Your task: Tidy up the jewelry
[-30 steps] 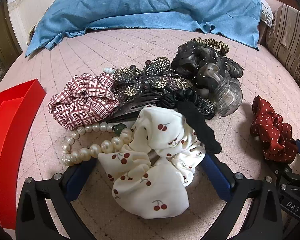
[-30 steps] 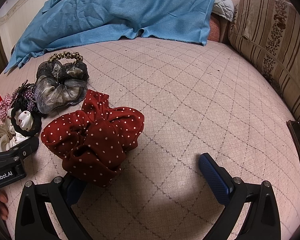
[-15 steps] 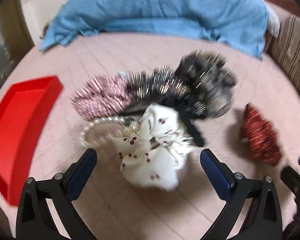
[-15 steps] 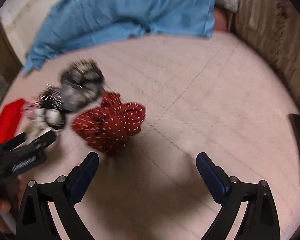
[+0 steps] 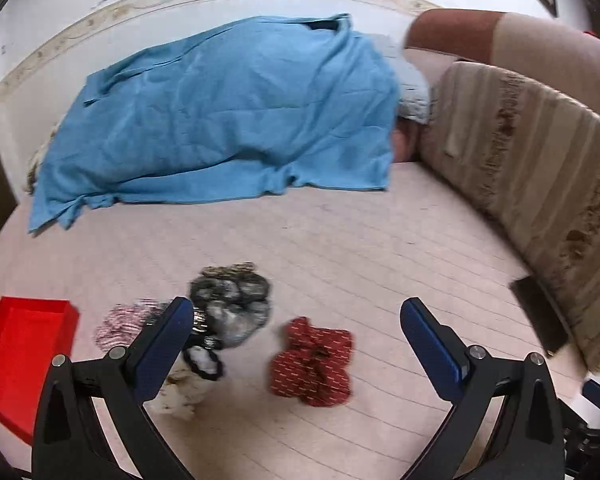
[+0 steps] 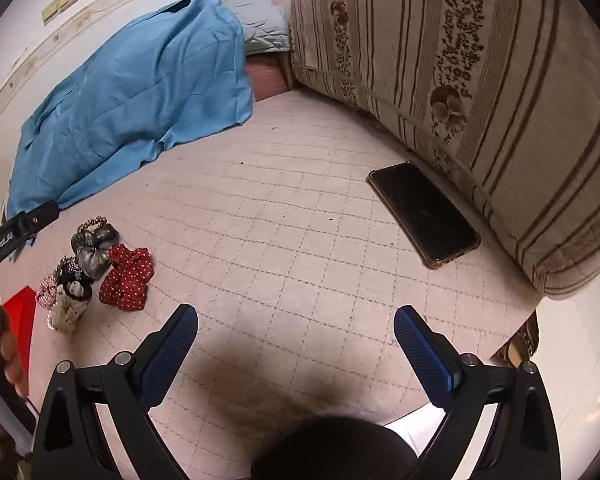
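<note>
A pile of hair accessories lies on the pink quilted bed: a grey-black scrunchie (image 5: pixel 232 304), a checked one (image 5: pixel 126 322), a white cherry one (image 5: pixel 180 392). A red dotted scrunchie (image 5: pixel 312 362) lies apart to the right; it also shows in the right wrist view (image 6: pixel 126 276). A red tray (image 5: pixel 20 356) sits at the left. My left gripper (image 5: pixel 296 344) is open and empty, high above the pile. My right gripper (image 6: pixel 296 348) is open and empty, raised over bare bed right of the pile.
A blue cloth (image 5: pixel 220 120) covers the far end of the bed. A striped cushion (image 6: pixel 480 80) lines the right side, with a black phone (image 6: pixel 424 212) beside it. The bed's near edge (image 6: pixel 460 396) shows at lower right.
Both grippers have pulled up and back from the pile, so the accessories look much smaller. The red dotted scrunchie lies free on the bed. The phone has come into view.
</note>
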Tool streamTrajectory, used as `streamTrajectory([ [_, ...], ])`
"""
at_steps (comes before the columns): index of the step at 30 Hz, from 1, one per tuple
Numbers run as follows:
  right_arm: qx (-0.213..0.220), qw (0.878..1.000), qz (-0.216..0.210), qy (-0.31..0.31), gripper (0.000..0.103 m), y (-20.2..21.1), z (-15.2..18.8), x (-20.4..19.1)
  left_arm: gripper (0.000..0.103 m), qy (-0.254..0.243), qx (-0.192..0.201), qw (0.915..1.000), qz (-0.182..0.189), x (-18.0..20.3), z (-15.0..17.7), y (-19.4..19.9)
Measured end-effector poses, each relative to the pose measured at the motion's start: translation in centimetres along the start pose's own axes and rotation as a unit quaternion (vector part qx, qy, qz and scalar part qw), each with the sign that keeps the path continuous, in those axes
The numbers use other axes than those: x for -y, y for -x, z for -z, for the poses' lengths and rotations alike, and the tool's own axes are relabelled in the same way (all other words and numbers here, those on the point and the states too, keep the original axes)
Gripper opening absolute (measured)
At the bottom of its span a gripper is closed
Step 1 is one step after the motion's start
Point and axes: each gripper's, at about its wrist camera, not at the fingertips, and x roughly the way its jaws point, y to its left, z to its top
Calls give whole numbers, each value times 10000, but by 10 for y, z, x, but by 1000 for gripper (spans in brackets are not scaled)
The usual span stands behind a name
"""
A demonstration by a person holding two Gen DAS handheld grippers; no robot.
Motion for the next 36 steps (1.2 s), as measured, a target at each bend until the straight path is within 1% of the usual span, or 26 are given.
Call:
streamTrajectory([
  [2,41,9999,-7,110,100,7,1,-8,103,-76,58,10000,-29,4,2,3],
  [4,131,9993,83,338,100,15,4,-19,103,-121,159,9997,-120,5,3,9],
  [5,201,9990,117,380,100,19,6,-19,103,-167,203,9996,-144,5,4,11],
  [6,288,9986,137,420,100,23,7,-23,103,-247,284,9990,-221,5,4,14],
  [8,313,9985,88,448,100,28,8,-27,103,-419,505,9969,-443,4,5,22],
  [9,321,9983,79,477,100,30,8,-29,103,-445,542,9964,-483,3,4,25],
  [14,463,9977,63,486,100,44,13,-34,103,-325,603,9966,-462,-4,4,40],
  [18,486,9973,-44,555,100,49,17,-43,103,-354,622,9959,-551,-11,8,50],
  [21,611,9960,-166,632,100,51,22,-52,103,-283,616,9954,-671,-25,11,60],
  [24,559,9951,-384,718,100,41,22,-61,103,-325,763,9918,-970,-44,17,77],
  [27,541,9933,-600,829,100,26,23,-71,103,-308,873,9866,-1344,-67,23,95],
  [28,515,9925,-693,866,100,20,24,-75,103,-309,897,9838,-1520,-76,26,102],
  [30,451,9914,-849,886,100,11,25,-80,103,-287,904,9788,-1816,-91,34,114],
  [33,367,9894,-1149,805,100,0,27,-85,103,-323,802,9747,-2060,-105,44,124],
  [36,366,9872,-1316,821,100,-5,27,-92,103,-504,712,9710,-2228,-109,53,131],
])
